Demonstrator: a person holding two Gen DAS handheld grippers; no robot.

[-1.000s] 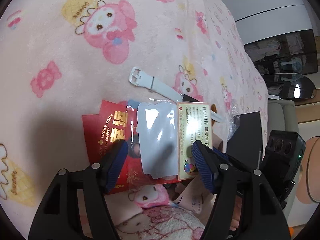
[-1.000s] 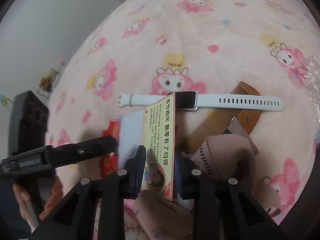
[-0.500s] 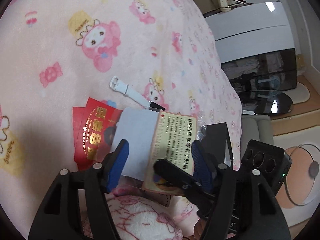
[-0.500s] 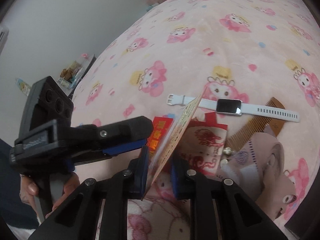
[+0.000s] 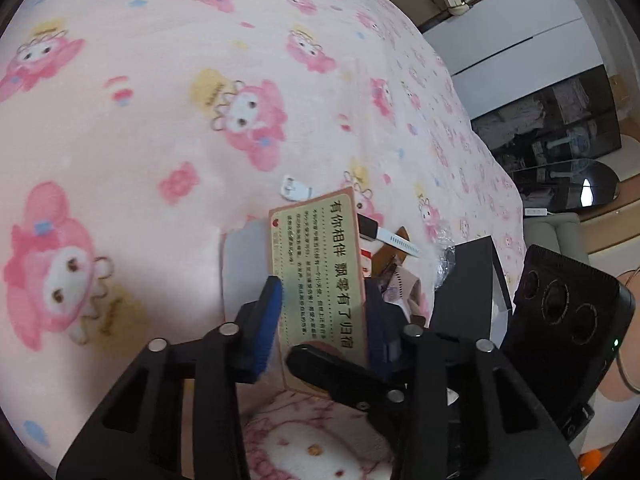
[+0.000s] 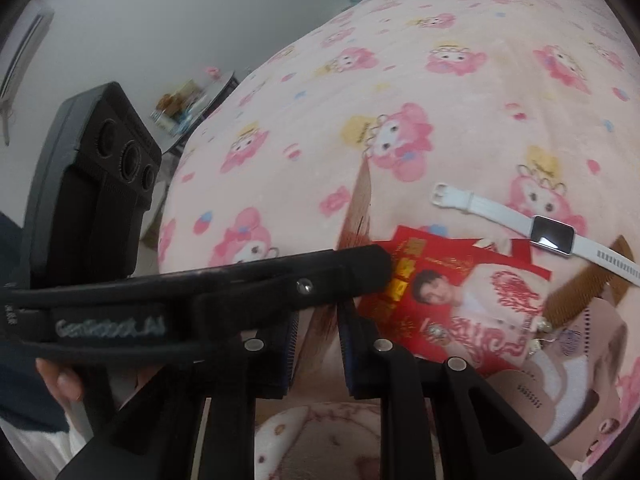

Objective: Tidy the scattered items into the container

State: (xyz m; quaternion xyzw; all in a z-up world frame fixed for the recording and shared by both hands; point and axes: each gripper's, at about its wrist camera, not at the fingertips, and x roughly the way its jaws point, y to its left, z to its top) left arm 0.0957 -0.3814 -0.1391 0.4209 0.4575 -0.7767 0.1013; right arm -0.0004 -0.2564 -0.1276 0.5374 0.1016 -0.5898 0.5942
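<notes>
Both grippers meet on one yellow card [image 5: 320,268], held up off the pink blanket [image 5: 160,120]. Right gripper [image 6: 316,344] pinches the card's lower end, seen almost edge-on between its blue pads. Left gripper [image 5: 320,312] straddles the same card from the other side; its jaws are closing, with the card's printed face between them, though whether its pads press yet is hard to tell.

Long axis of the card runs up and away from both grippers, tilted slightly, its top edge free. Neither hand is nearer; the card sits inside both, so the hand-over seems to turn on the left pads landing squarely across the card's width.

Below, on the blanket, lie a red envelope [image 6: 416,276], a white smartwatch [image 6: 552,236] with its strap stretched out, a brown comb [image 6: 584,288] partly under it, and a beige folded item [image 6: 600,364].

Dark box [image 5: 468,288], probably the container, stands just right of the card in the left view; its opening is cut off behind the other gripper's body. A person's fingers [image 6: 60,380] show at lower left.
</notes>
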